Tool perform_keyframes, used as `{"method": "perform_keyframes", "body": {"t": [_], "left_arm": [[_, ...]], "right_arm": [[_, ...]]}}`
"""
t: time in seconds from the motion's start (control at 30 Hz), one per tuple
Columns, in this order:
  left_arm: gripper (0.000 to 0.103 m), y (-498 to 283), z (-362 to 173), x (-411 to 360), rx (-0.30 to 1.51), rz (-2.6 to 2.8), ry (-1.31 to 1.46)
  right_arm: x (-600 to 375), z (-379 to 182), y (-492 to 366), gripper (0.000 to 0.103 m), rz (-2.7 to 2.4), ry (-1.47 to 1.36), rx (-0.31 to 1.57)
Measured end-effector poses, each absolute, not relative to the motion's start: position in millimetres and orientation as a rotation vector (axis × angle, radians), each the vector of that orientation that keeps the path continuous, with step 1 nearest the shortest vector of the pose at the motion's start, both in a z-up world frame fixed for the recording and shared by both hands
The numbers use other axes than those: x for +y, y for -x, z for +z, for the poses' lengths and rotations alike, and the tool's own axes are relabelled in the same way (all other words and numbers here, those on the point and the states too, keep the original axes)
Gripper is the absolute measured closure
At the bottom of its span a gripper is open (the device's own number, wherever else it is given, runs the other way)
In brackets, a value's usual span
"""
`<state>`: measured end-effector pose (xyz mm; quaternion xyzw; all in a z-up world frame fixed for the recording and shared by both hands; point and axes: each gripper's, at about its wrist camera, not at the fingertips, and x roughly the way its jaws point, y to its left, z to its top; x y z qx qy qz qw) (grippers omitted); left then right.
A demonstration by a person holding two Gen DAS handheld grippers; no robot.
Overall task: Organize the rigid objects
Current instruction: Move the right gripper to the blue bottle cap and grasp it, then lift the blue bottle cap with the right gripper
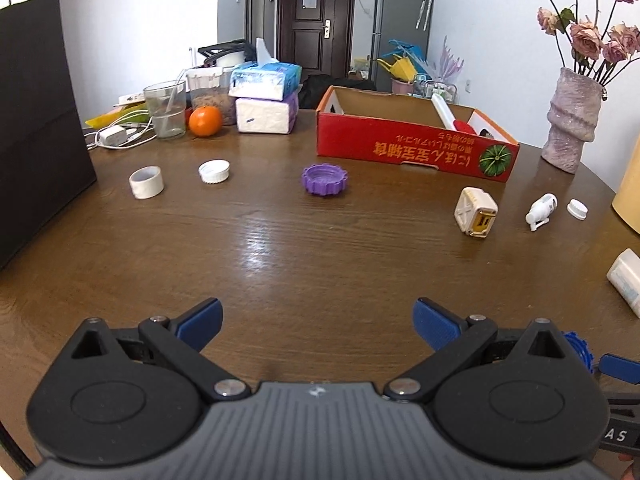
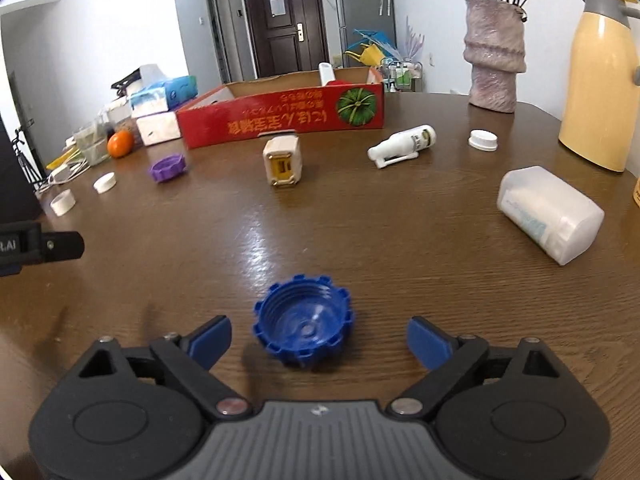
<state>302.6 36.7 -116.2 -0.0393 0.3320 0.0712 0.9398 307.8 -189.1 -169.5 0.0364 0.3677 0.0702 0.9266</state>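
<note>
The dark wooden surface (image 2: 320,220) carries scattered caps, with a red cardboard box (image 2: 280,118) behind. The blue toothed cap (image 2: 303,326) lies mouth-up between the right claw (image 2: 319,340)'s spread fingers; it looks light, stiff and slippery, best pinched across its ridged rim. The left claw (image 1: 318,322) is spread, holding nothing.

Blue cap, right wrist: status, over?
Right gripper open, straddling the blue cap, not gripping. Left gripper open, empty. Path clear.
</note>
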Motion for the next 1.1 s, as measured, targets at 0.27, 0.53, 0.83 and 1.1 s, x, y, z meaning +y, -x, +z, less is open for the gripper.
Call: {"method": "perform_keyframes", "body": {"t": [0.27,0.53,0.83,1.1], "left_arm": [[0.0,-297.8,-117.6,53.2,0.675,0.15,0.104],[0.0,-298.6,-118.5,61.2,0.67,0.148,0.114],[0.0,-306.6,-115.0,66.7,0.652,0.153,0.099],[0.0,-329.3,-105.6,65.9,0.617,0.149,0.058]], "right_arm": [[-176.1,-169.2,-311.1,0.048,0.085,0.001,0.728],[-178.4,-162.6,-310.1,0.051,0.091,-0.015,0.702],[-187.1,-147.2,-319.9,0.051,0.065,-0.02,0.647],[-197.1,-133.8,-341.3,0.051,0.053,-0.04,0.597]]}}
